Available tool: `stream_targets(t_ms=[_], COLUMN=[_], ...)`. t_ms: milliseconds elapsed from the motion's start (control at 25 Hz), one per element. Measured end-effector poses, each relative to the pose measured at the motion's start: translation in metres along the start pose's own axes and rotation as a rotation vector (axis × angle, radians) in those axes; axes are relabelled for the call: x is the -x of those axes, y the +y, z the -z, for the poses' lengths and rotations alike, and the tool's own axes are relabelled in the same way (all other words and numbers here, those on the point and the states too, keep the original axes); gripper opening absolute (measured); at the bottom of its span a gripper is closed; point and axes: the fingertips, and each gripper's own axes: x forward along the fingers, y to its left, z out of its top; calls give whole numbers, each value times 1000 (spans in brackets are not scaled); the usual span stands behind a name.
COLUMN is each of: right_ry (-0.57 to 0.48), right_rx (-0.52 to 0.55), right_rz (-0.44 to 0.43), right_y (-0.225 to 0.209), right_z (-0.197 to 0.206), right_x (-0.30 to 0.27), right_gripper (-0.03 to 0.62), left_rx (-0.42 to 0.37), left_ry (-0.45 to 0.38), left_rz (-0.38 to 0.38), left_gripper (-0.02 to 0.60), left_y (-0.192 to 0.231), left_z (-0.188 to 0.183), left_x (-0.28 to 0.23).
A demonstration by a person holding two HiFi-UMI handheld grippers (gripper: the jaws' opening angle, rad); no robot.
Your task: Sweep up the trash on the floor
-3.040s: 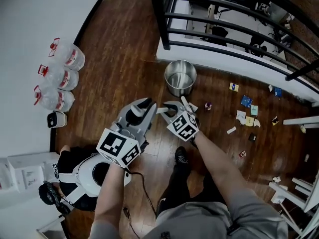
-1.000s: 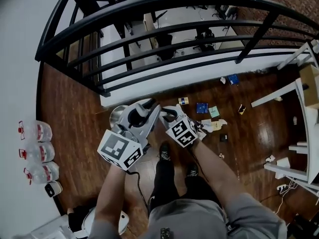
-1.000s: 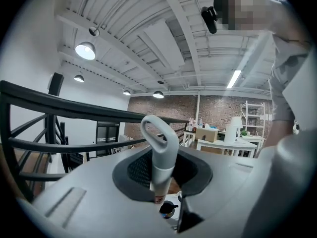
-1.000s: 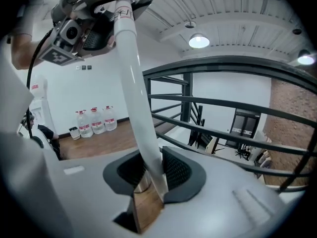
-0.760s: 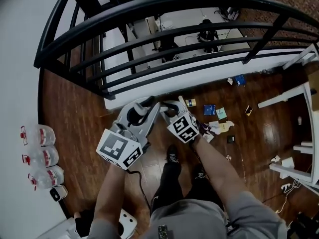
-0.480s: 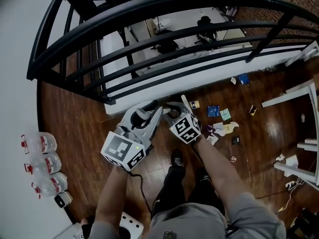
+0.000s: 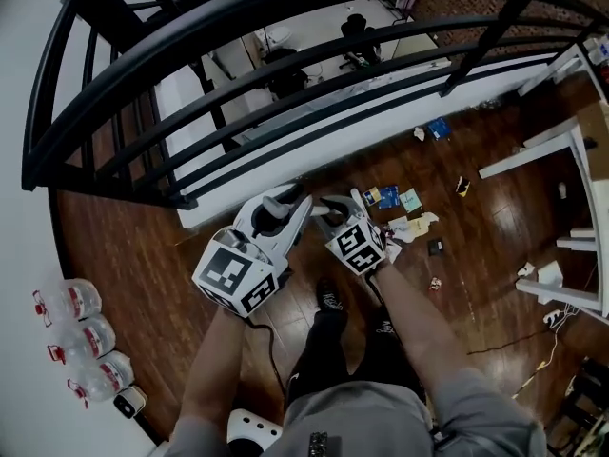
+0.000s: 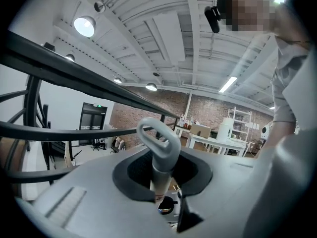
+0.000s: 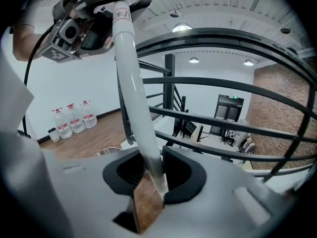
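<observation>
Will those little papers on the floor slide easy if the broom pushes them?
Probably: the scraps look thin and flat, so likely light and quick to slide on the glossy wood floor. Lying so flat, a few might stick and get skipped. They shouldn't roll.

White broom handle [image 9: 130, 83]; brown floor [image 7: 124, 255]; black railing [image 7: 190, 34].

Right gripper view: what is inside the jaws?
A white handle is clamped between the jaws of the right gripper, rising to the left gripper. Its lower part and whatever head it carries are covered by the gripper body.
</observation>
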Motion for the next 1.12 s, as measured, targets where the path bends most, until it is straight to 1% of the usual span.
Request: stream_targets(t_ms=[160, 280, 400, 520, 640, 800, 920, 1120], right_ry=[21, 22, -2, -52, -110, -156, -177, -160], right_rx=[-41, -70, -93, -102, -108, -113, -114, -142], right_rz=[45, 78, 115, 148, 189, 256, 301, 356], right_y=[-14, -23, -29, -34, -45, -60, -71, -82], right_z=[20, 30, 27, 10, -6, 3, 25, 85], right_x=[25, 45, 68, 99, 143, 219, 282, 384], right_gripper=[84, 84, 84, 83, 83, 83, 84, 84], left_rx=[15, 14, -9, -53, -128, -199, -221, -215], left_ry=[18, 34, 29, 2, -27, -51, -62, -45], left_rz=[59, 95, 135, 167, 212, 274, 301, 359], left_gripper=[67, 67, 67, 67, 68, 69, 67, 67], left_y=[-19, -36, -60, -93, -144, -230, -297, -405], left_z=[7, 5, -8, -33, -61, -77, -77, -59], left_x=[-21, -35, -43, -45, -51, -62, -75, -103])
